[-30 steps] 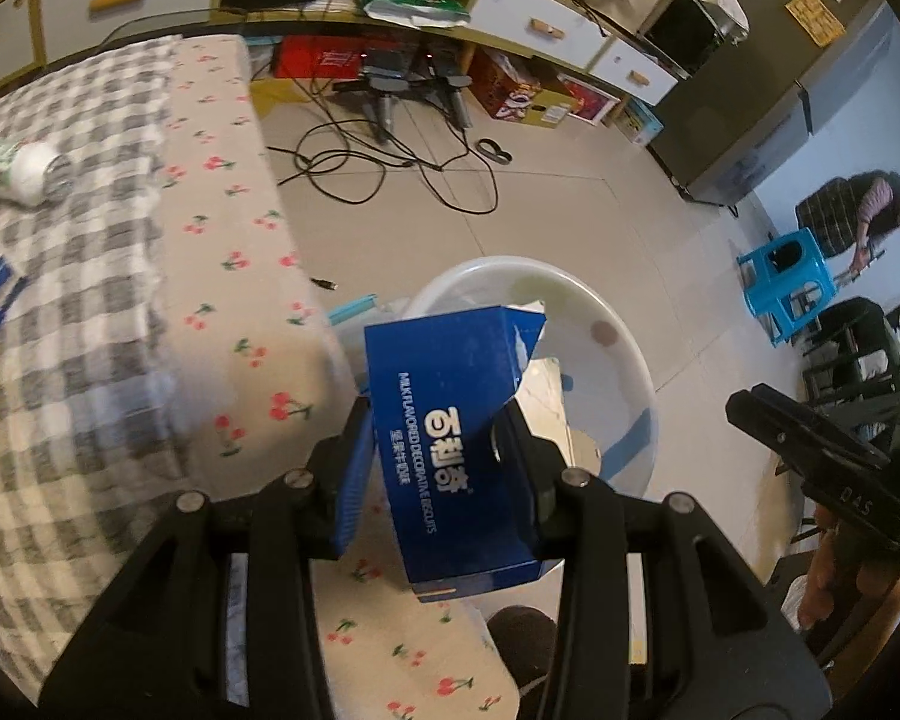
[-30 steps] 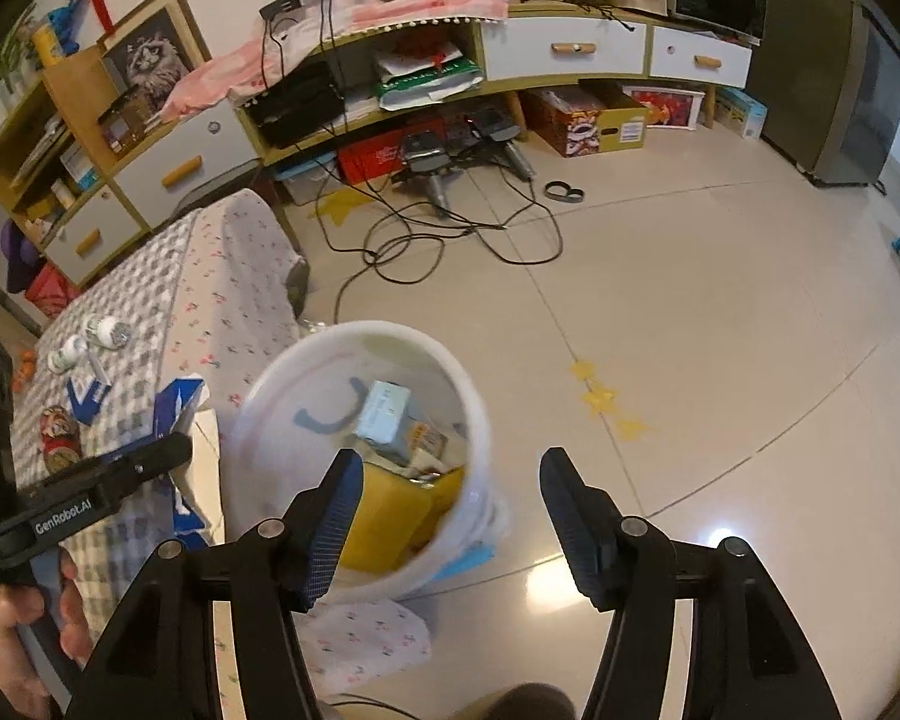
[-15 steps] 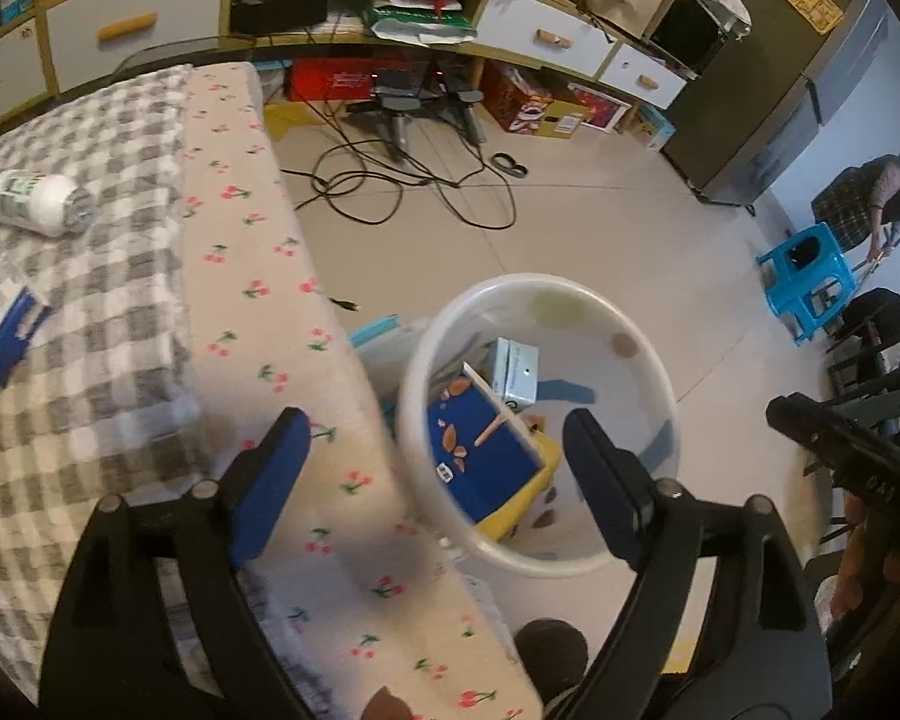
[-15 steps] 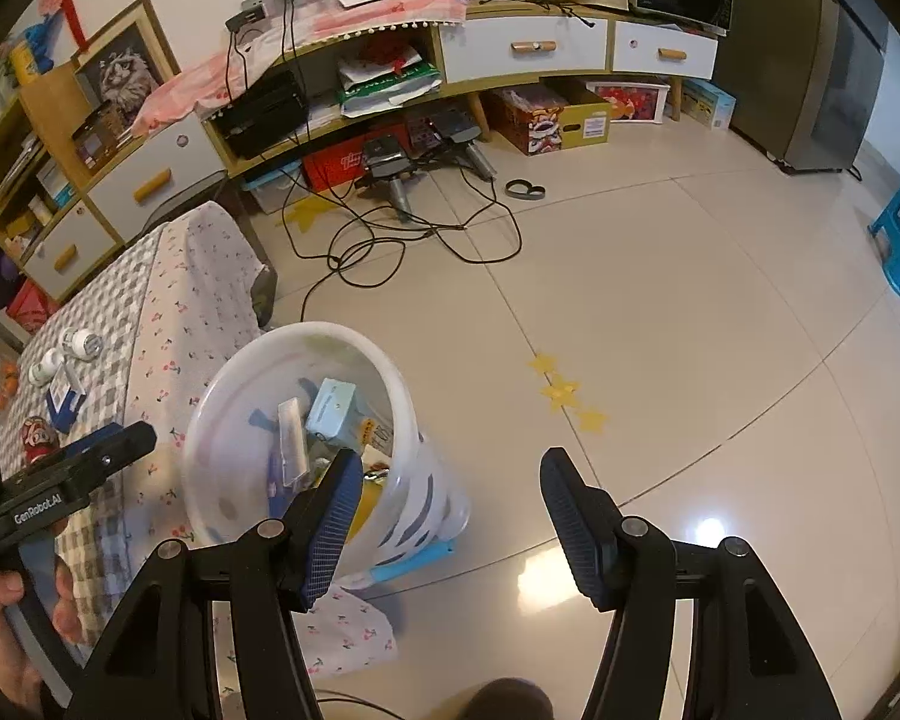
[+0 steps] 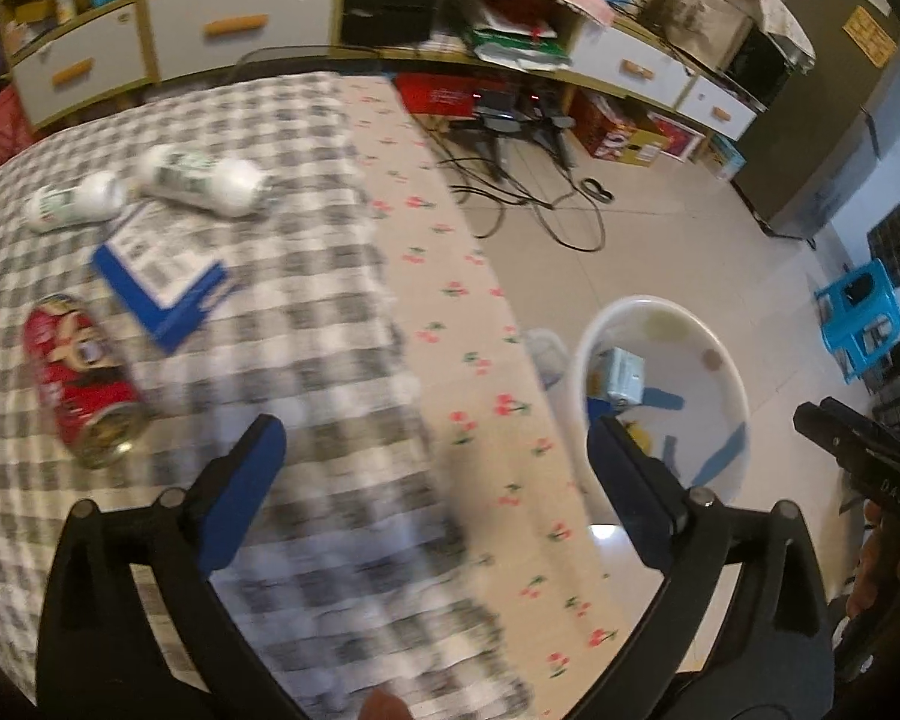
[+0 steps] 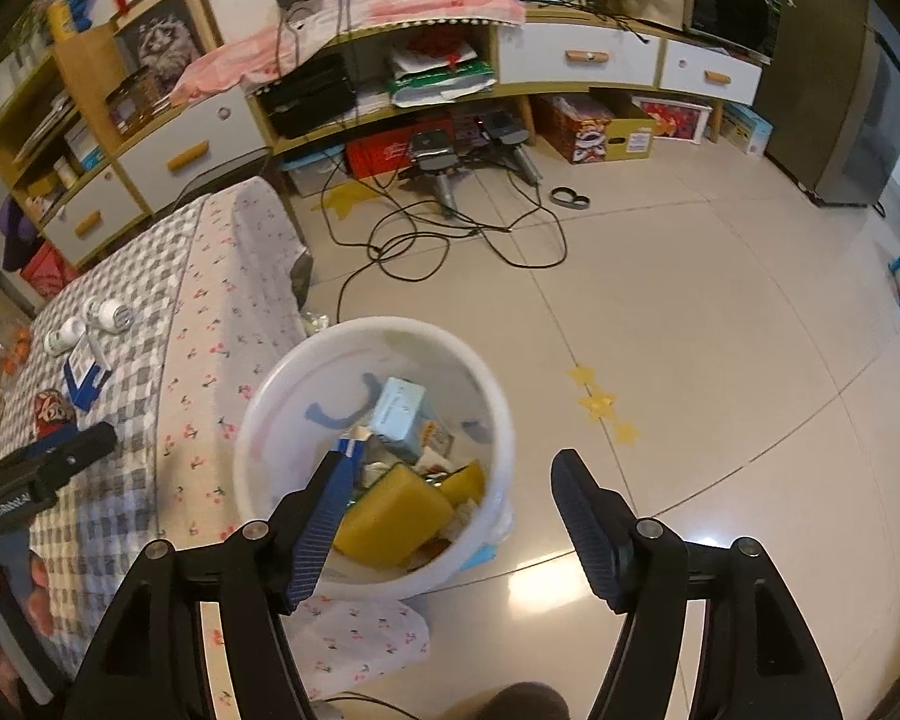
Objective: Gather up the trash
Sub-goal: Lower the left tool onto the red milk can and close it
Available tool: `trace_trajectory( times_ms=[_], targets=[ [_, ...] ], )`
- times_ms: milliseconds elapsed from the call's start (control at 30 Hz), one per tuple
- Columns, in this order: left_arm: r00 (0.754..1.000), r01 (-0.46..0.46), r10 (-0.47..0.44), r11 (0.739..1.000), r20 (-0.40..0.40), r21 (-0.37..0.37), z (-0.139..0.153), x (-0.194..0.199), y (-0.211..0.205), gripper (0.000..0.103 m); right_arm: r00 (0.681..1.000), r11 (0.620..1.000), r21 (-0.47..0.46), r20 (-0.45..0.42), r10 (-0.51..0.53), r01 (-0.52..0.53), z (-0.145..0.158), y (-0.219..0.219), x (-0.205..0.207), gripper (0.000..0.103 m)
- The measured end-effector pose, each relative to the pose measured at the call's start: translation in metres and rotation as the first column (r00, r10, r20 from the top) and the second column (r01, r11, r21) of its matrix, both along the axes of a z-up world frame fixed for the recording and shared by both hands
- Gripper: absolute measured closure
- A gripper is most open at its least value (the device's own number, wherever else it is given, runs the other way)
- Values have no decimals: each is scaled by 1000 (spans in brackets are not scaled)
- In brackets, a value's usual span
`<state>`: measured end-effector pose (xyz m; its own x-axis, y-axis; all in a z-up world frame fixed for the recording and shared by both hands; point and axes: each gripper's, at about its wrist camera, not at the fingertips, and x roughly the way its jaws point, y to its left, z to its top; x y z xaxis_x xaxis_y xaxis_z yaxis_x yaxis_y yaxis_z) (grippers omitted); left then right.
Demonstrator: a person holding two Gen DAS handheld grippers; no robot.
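- Left gripper [image 5: 435, 468]: jaws wide apart and just been opening, nothing between them, over the edge of the table [image 5: 306, 324] (checked cloth, cherry-print border).
- Far left on the table: red can [image 5: 81, 381] lying on its side, open end toward the camera.
- Just past the can: flattened blue-and-white box [image 5: 162, 282], lying flat.
- Behind the box: two white bottles, both on their sides, one [image 5: 72, 202] at the left and one [image 5: 201, 180] to its right, close together.
- Right of the table, on the floor: white bin [image 5: 732, 378], standing beside the hanging cloth (touching or not, cannot tell).
- In the bin, seen from the right wrist view: yellow sponge [image 6: 390, 516], pale blue carton [image 6: 399, 417], dark blue box [image 6: 354, 450] standing on end at the left, small scraps under them.
- Right gripper [image 6: 444, 531]: jaws apart and just been widening, nothing gripped; its left finger [image 6: 324, 516] overlaps the bin's near rim in view, the right one sits over bare floor.
- Left view far right: the right gripper's black body [image 5: 858, 456] with a hand [image 5: 870, 570] under it.
- Right view far left: the left gripper's body [image 6: 36, 474], a hand [image 6: 6, 588] on its handle.
- Floor beyond: black cables [image 6: 438, 234], blue stool [image 5: 864, 312], low shelving along the wall.
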<state>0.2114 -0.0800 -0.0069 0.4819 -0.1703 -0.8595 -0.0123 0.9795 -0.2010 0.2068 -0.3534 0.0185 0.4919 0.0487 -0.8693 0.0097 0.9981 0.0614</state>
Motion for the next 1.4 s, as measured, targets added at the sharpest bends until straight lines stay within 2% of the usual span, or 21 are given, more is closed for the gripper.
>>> trace_trajectory(
  times_ms=[100,300,533,667,833,867,933,1067,1133,1200,1400],
  targets=[
    [1000,-30,31,999,-5,22,1,-5,15,2,1000,1000,-12,-1,15,-15,-1,14,2,29],
    [988,-153,155,987,-25,45,1,-11,57,1,999,999,-4,-4,36,-36,-1,38,7,26],
    [947,-305,308,951,-85,50,-8,-11,109,1,998,998,4,-13,69,-69,-4,68,15,25],
    [919,-359,361,932,-156,40,-24,-5,130,1,996,996,-5,-18,88,-89,-6,82,18,25],
    [901,-389,384,921,-203,19,-39,2,141,2,995,996,-8,-23,94,-94,-8,92,23,25],
    [895,-399,391,917,-214,9,-41,2,143,2,995,996,-8,-25,94,-94,-9,94,24,25],
    [889,-408,394,913,-234,-15,-47,5,145,11,995,995,-8,-29,95,-95,-10,98,27,25],
    [897,-394,378,919,-232,-27,-51,8,147,20,995,995,-4,-35,96,-96,-12,109,34,25],
    [906,-378,365,926,-214,-22,-50,8,144,34,995,996,6,-35,93,-93,-12,115,38,25],
    [916,-356,344,934,-207,-22,-48,10,145,39,995,995,26,-38,93,-92,-14,123,43,25],
    [941,-293,277,955,-195,-55,-40,7,155,44,990,991,52,-61,125,-122,-23,155,54,25]
  ],
)
